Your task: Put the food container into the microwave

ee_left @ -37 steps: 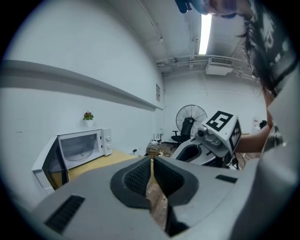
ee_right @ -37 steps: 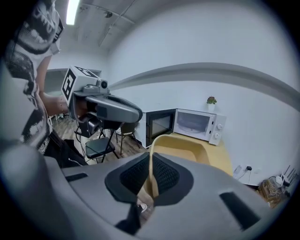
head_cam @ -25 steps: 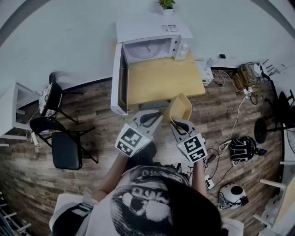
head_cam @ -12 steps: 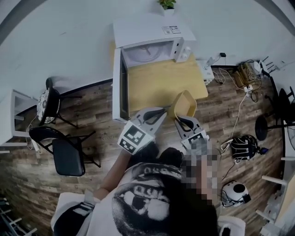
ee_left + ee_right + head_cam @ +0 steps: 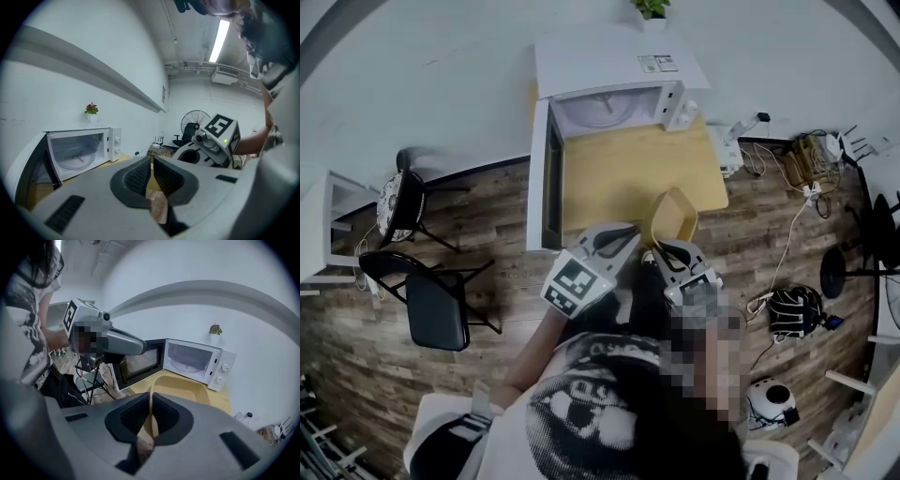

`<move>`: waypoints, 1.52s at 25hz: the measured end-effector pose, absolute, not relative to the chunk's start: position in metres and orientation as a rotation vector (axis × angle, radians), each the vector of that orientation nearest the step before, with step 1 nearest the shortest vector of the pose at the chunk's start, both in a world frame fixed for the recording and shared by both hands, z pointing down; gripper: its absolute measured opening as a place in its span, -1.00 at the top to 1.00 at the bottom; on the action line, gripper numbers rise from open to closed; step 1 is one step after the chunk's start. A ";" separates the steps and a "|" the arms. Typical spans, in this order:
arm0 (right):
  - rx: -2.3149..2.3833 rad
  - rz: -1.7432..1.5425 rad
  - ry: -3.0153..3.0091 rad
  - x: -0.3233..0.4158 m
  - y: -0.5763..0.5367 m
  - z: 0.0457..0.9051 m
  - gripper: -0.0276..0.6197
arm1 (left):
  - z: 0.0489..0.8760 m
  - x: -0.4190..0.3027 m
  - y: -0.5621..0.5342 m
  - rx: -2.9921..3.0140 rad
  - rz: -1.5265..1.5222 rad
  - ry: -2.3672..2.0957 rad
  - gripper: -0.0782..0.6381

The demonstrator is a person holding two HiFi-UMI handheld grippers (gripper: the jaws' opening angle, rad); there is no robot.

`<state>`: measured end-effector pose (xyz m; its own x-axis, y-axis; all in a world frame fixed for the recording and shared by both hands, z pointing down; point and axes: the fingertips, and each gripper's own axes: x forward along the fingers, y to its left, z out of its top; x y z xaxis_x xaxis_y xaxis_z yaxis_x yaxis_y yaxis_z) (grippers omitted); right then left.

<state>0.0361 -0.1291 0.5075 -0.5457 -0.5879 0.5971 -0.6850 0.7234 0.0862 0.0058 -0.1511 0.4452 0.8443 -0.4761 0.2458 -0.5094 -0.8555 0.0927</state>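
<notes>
The white microwave [image 5: 609,89] stands at the back of a wooden table [image 5: 628,173], its door [image 5: 546,178] swung wide open to the left and its cavity empty. A beige food container [image 5: 672,216] hangs tilted over the table's near right corner. My right gripper [image 5: 667,255] is shut on the container's near rim [image 5: 180,390], and the microwave [image 5: 194,362] lies ahead of it. My left gripper [image 5: 605,246] hovers just left of the container. Its jaws are shut with nothing between them [image 5: 152,176], pointing past the microwave [image 5: 79,150].
A potted plant [image 5: 652,7] sits on top of the microwave. A power strip [image 5: 727,150] lies at the table's right edge. Black chairs [image 5: 431,300] stand on the wood floor at left. Cables and gear [image 5: 792,305] clutter the floor at right.
Both grippers and the held container have shifted slightly right and toward the table. The microwave now sits a bit higher in the head view.
</notes>
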 end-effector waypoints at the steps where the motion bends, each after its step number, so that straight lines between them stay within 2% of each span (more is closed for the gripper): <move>1: 0.938 0.205 -2.323 0.036 -0.135 0.509 0.83 | 0.447 0.005 -0.155 2.854 0.327 -0.794 0.73; 19: 0.380 0.037 -2.462 0.028 -0.259 0.519 0.83 | 0.446 -0.012 -0.268 2.564 0.305 -1.410 0.73; 38: 0.056 -0.217 -2.428 -0.002 -0.329 0.540 0.83 | 0.448 -0.033 -0.281 2.324 0.272 -1.761 0.74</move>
<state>-0.0023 -0.3286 0.5397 -0.7616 -0.0978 0.6407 0.0176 0.9851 0.1713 -0.0328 -0.2812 0.4475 0.2679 -0.9239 0.2733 -0.9633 -0.2622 0.0578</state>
